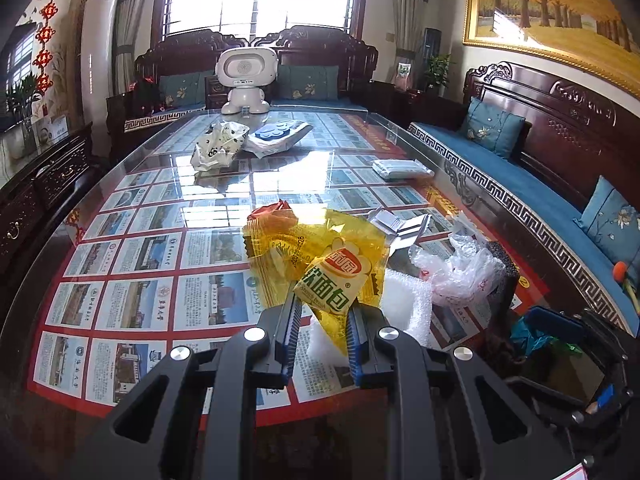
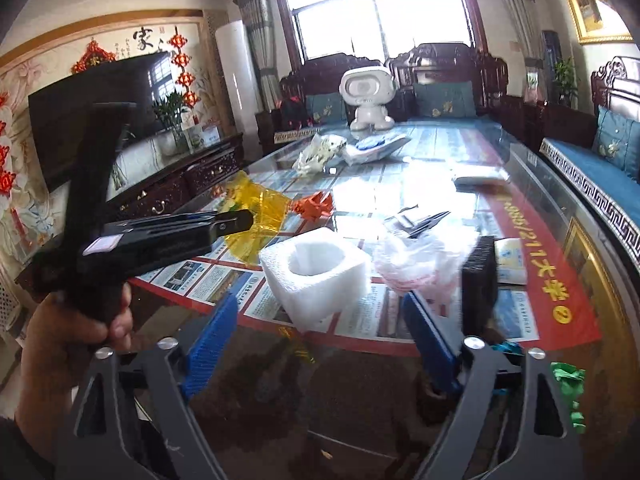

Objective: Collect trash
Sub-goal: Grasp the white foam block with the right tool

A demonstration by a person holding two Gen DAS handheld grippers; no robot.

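Our left gripper has its jaws pinched on the lower edge of the yellow bread wrapper at centre frame, the wrapper rising up and away toward the orange wrapper. Our right gripper, jaws wide and holding nothing, points at the white foam block straight ahead, the nearer piece for that hand. The clear plastic bag lies to its right; we see no bin.
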